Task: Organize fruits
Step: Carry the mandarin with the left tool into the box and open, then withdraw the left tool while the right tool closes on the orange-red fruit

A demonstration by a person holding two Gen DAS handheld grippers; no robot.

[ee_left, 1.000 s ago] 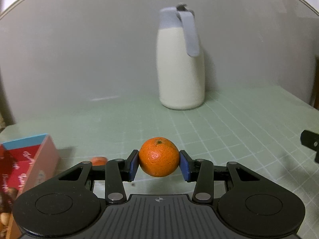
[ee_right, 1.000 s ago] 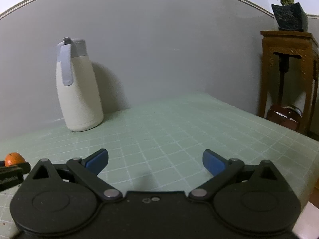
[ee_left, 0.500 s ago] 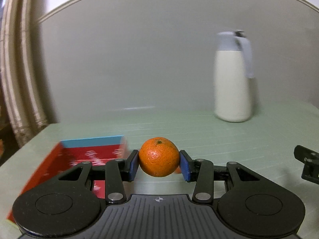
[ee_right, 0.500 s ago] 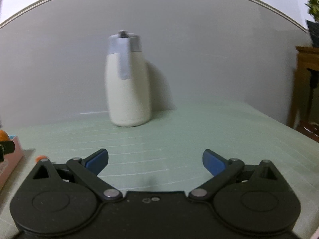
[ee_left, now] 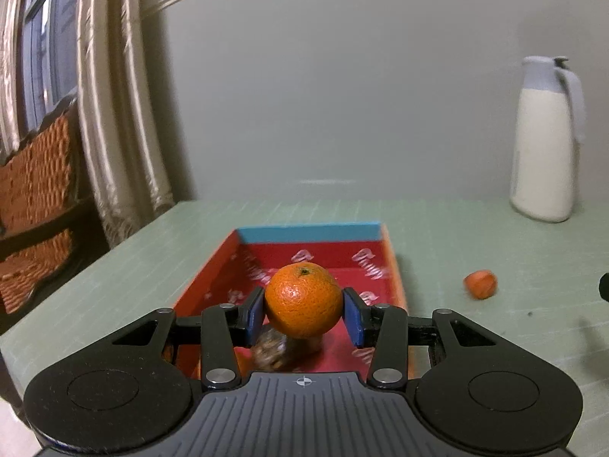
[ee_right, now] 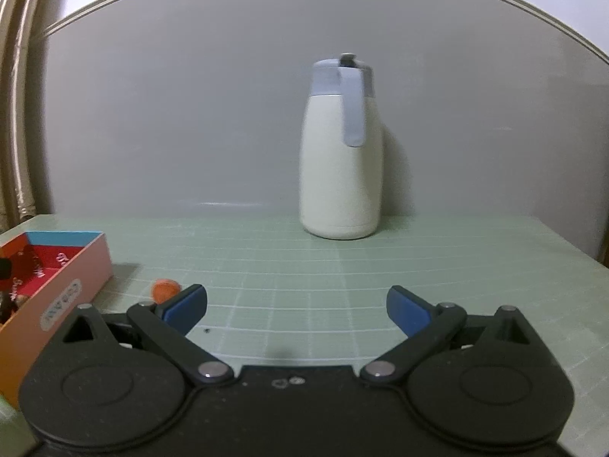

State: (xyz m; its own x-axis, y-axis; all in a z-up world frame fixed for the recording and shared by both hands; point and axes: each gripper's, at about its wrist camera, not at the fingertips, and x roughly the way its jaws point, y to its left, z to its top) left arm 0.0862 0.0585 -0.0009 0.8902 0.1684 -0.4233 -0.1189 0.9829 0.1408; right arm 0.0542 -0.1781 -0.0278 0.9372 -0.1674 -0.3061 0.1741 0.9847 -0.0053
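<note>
**One orange in the left claw, held over the red box**

One orange (ee_left: 303, 299) sits between the two blue pads (ee_left: 254, 316) of the left claw (ee_left: 303, 318). The pads press on it from 9 and 3 o'clock, so the claw is closed on the fruit. The orange is round, with no long side. Its little green stem spot is on top and points up toward 12 o'clock, tipped a bit away from the camera.

The orange hangs above the near part of a red box (ee_left: 213, 266) with a blue far wall. The box is open on top. Its long side runs away from the camera, from 6 toward 12 o'clock. Something brown (ee_left: 272, 350) lies in the box under the orange, but it is too blurry to name.

A small orange fruit (ee_left: 480, 284) lies on the green table (ee_left: 456, 236) at about 3 o'clock from the box, near it but not touching. A tall white jug (ee_left: 545, 152) with a grey lid stands upright far back on the table at about 2 o'clock. A curtain (ee_left: 114, 114) hangs at 10 o'clock, with a woven basket (ee_left: 34, 190) beside it.

The right claw (ee_right: 297, 306) is spread wide, and nothing is between its pads. In its view the small fruit (ee_right: 164, 288) peeks out just behind the left finger, at about 9 o'clock. The red box (ee_right: 57, 289) is at the left edge, and the jug (ee_right: 340, 152) stands straight ahead at 12 o'clock.
</note>
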